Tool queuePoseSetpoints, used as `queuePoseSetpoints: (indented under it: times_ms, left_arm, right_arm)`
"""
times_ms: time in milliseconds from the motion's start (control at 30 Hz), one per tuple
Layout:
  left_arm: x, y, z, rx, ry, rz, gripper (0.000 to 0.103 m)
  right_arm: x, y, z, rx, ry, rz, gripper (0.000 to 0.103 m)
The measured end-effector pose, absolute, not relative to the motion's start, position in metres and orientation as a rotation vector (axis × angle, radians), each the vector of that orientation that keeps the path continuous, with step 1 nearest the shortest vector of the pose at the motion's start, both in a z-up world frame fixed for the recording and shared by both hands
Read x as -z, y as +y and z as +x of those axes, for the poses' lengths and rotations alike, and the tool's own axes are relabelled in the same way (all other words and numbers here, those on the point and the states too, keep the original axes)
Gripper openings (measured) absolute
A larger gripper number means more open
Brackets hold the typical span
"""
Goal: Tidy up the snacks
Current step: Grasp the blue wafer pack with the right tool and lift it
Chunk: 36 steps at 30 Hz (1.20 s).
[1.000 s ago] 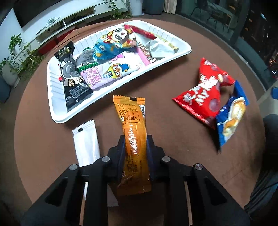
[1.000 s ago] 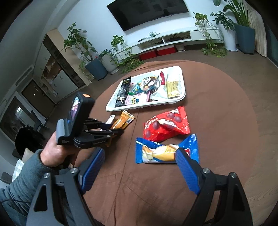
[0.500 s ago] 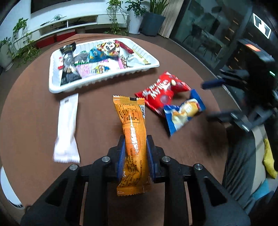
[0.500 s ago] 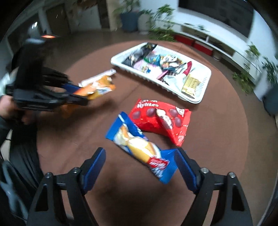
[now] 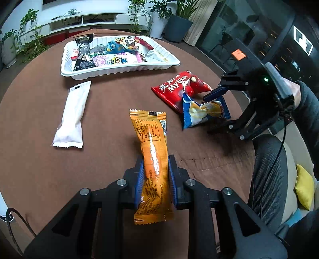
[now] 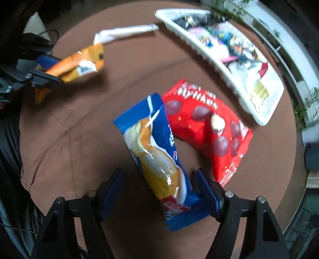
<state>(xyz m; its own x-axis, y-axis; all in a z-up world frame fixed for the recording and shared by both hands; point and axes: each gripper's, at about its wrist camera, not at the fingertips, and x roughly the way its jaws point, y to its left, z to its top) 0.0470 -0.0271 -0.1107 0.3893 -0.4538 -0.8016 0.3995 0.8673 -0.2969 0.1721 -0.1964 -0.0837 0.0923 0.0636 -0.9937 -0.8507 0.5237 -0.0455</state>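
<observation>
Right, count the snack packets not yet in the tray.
4. The orange packet sits in the left gripper; the white packet, red bag and blue packet lie on the table, the last between the right gripper's open jaws.

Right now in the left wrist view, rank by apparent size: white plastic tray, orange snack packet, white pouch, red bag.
1. white plastic tray
2. orange snack packet, held close to the camera, so inflated
3. white pouch and red bag: look alike, unranked

I see a round brown table; behind it a low white TV console; potted plants; dark glazing right.
</observation>
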Motion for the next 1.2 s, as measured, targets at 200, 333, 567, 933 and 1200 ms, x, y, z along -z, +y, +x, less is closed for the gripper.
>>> queuePoseSetpoints:
  times_ms: [200, 333, 567, 933, 1200]
  left_arm:
    - [0.113, -0.026, 0.049, 0.54, 1.041, -0.064, 0.021]
    - [0.114, -0.028, 0.05, 0.543, 1.044, -0.063, 0.021]
    - [0.112, -0.025, 0.05, 0.534, 1.036, -0.07, 0.021]
    - [0.113, -0.022, 0.048, 0.53, 1.022, -0.09, 0.021]
    - [0.101, -0.012, 0.047, 0.522, 0.981, -0.121, 0.021]
  right_arm:
    - [0.084, -0.207, 0.169, -0.787, 1.355, -0.638, 0.07]
    - [0.081, -0.203, 0.159, -0.772, 1.355, -0.56, 0.069]
    - [0.078, -0.198, 0.157, -0.696, 1.355, -0.478, 0.05]
    - [0.072, -0.22, 0.14, -0.612, 1.344, -0.24, 0.032]
    - [0.039, -0.255, 0.125, -0.607, 1.239, 0.124, 0.031]
